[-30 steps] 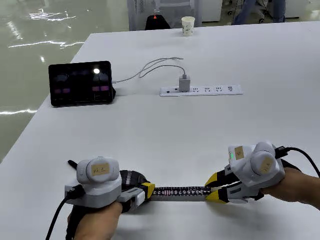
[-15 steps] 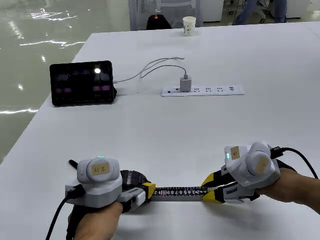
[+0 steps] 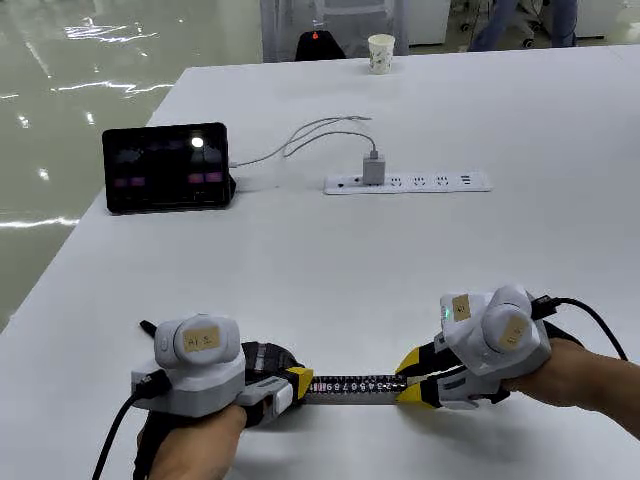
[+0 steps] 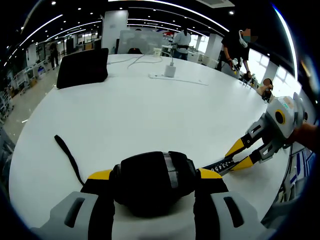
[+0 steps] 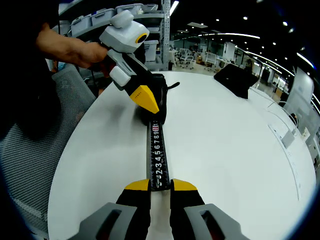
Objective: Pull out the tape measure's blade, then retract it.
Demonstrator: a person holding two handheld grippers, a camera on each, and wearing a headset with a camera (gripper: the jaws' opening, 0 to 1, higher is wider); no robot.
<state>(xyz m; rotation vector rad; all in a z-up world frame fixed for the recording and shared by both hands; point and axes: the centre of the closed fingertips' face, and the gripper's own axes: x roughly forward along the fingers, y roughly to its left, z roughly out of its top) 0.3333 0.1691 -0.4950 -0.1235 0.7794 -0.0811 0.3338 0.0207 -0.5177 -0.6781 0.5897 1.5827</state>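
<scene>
The left hand-held gripper [image 4: 155,175] has its two yellow-tipped jaws closed around the round black tape measure case [image 3: 262,357], one jaw on each side. The case sits on the white tabletop [image 3: 400,270], near the front edge. A thin black strap [image 4: 67,157] lies on the tabletop near the case. The black blade with white numbers [image 5: 157,150] sticks out of the case. It runs straight and low over the tabletop to the right hand-held gripper [image 5: 160,186]. That gripper is pinched narrow on the end of the blade. The two grippers are apart, with a short piece of blade between them. Far back on the tabletop are a black tablet [image 3: 165,167], a white power strip [image 3: 405,183] with a white charger [image 3: 373,165] plugged in, and a white paper cup [image 3: 380,52].
</scene>
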